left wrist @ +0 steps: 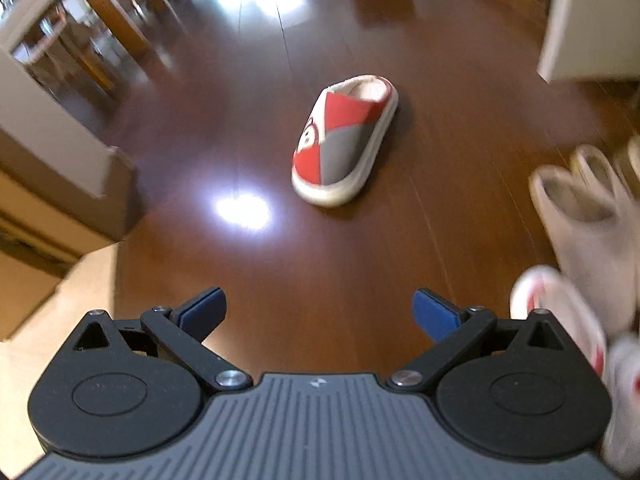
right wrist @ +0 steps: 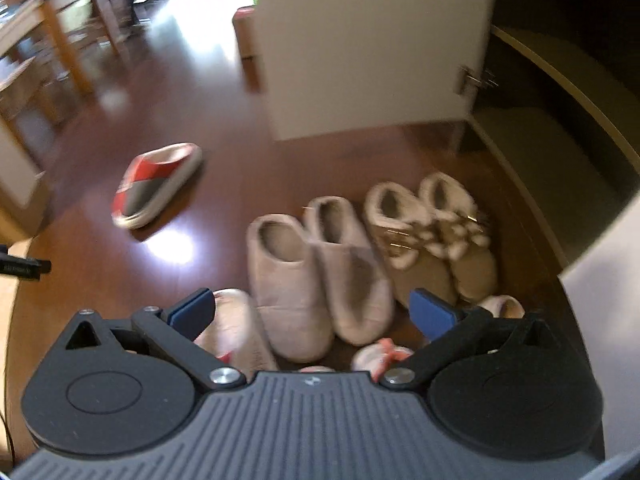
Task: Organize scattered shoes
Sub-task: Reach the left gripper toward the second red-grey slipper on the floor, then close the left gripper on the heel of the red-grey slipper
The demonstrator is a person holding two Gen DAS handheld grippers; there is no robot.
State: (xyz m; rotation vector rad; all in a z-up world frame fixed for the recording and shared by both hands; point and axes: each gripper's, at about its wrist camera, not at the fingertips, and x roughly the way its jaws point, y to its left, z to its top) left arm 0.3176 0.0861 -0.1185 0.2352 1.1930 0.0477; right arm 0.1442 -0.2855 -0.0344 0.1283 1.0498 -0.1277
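1. Left wrist view: left gripper (left wrist: 319, 309) spread wide, nothing btwn the blue pads (left wrist: 206, 307). Hangs above the dark wood floor (left wrist: 248, 128), well short of any shoe.
2. Same view: red-and-grey slipper (left wrist: 345, 140) lies alone on the floor, ahead of the gripper and a bit right of centre. Toe end points toward the camera, open heel end away. White sole, pale lining. Not touching anything.
3. Same view, right edge: pale slippers (left wrist: 580, 204) side by side, badly blurred. Below them, just right of the gripper, a white-and-red shoe (left wrist: 560, 312), also blurred; type unclear.
4. Same view, bkgd: cardboard box (left wrist: 52, 292) at left, wooden table legs (left wrist: 108, 12) upper left, bright glare patches on the floor.
5. Right wrist view: right gripper (right wrist: 312, 309) also spread wide, empty. It hangs over a cluster of shoes.
6. Same view: pair of grey slippers (right wrist: 316, 272) set side by side, touching, toes toward the camera. Just right of them a pair of tan fur-lined slippers (right wrist: 432, 240), also side by side.
7. Same view: nearer the camera, partly hidden by the gripper, a pale shoe (right wrist: 232, 328) and small pink-and-white bits (right wrist: 384, 354); can't tell what those are.
8. Same view: red-and-grey slipper (right wrist: 156, 184) sits well apart from the cluster, to the left on open floor.
9. Same view: white cabinet door (right wrist: 372, 48) stands open behind the shoes; dark shelf space (right wrist: 552, 152) at right.
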